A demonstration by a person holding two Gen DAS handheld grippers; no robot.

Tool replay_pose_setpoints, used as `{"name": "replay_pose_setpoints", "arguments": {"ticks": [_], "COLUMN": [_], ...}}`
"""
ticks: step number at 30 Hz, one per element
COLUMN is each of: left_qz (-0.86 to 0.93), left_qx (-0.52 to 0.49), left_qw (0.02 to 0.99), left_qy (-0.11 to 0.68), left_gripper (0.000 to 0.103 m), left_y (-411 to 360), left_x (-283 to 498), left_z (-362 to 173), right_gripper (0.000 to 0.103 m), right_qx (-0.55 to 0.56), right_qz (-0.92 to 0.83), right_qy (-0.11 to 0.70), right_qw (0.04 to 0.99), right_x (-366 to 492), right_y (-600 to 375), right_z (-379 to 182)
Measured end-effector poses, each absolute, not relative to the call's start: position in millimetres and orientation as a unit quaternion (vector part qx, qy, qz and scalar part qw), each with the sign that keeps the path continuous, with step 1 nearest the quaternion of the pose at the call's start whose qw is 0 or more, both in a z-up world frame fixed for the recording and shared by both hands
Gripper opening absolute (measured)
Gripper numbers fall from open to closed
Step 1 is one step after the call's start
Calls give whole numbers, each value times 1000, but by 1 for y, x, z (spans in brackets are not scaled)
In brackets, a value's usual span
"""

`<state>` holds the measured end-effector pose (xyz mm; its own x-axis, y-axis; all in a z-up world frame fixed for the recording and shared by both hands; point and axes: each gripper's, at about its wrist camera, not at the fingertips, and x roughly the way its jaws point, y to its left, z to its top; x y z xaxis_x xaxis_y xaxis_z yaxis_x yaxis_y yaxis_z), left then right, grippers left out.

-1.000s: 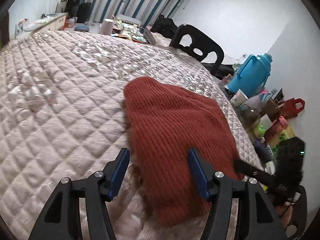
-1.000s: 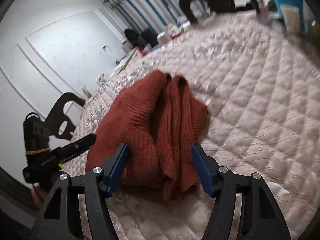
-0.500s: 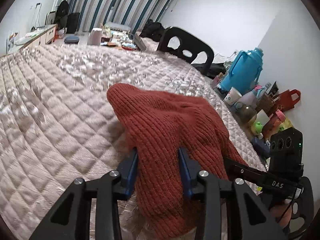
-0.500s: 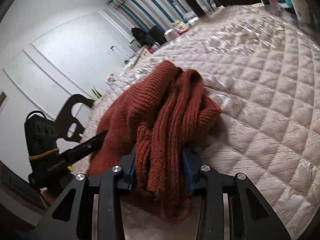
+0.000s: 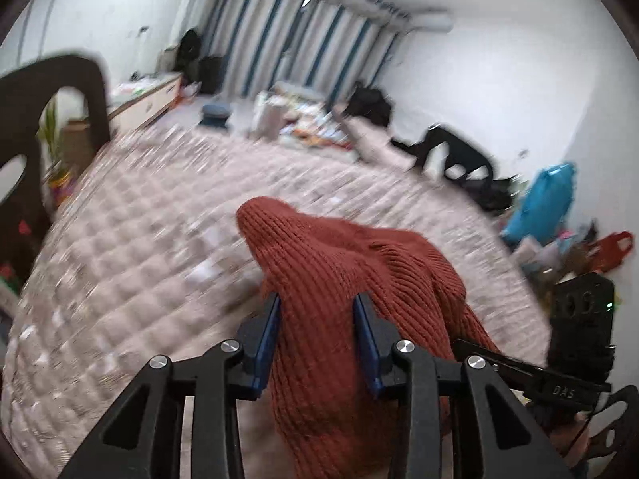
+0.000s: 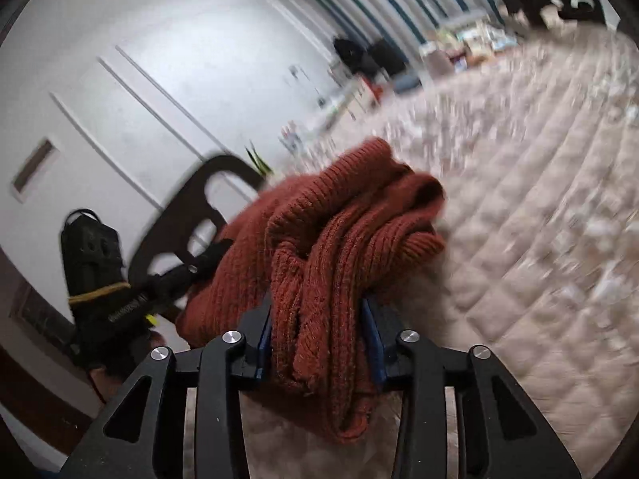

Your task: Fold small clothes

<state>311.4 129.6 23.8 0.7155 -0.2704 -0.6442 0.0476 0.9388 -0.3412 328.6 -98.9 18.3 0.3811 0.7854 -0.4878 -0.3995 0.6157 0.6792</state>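
Both sets of fingers have closed in: left gripper [image 5: 316,333] clamped on the rust knit sweater [image 5: 359,279], right gripper [image 6: 317,335] easing slightly, knit bunched between, above the quilted bed [image 5: 139,247]. Fold's underway.

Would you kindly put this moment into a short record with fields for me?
surface: quilted beige bedspread
garment: rust-red knitted sweater, bunched in thick folds, not yet folded flat
left gripper: jaws closed on one part of the knit
right gripper: bunched knit between the jaws, which are opening slightly
background: dark chair, striped curtains
image: surroundings blurred
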Motion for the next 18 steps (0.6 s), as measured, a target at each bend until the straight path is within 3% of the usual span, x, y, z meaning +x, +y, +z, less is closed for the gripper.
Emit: {"name": "replay_pose_setpoints", "arguments": {"ticks": [3,11,18], "left_qz": [-85,-41,-34], "left_qx": [-144,-103,-86], "left_qw": [912,929,939], "left_qy": [375,352,332], "left_gripper": [42,42,50], "left_y": [138,123,104], "left_x": [300,253,203], "left_z": [6,29,41], "right_gripper": [51,51,51], "right_qx": [195,130,58], "right_qz": [347,293,291], "right_qy": [431,388,357], "right_qw": [809,864,886], "right_x": [318,269,217], "right_y": [-94,-118,-95], "right_z": [5,46,71]}}
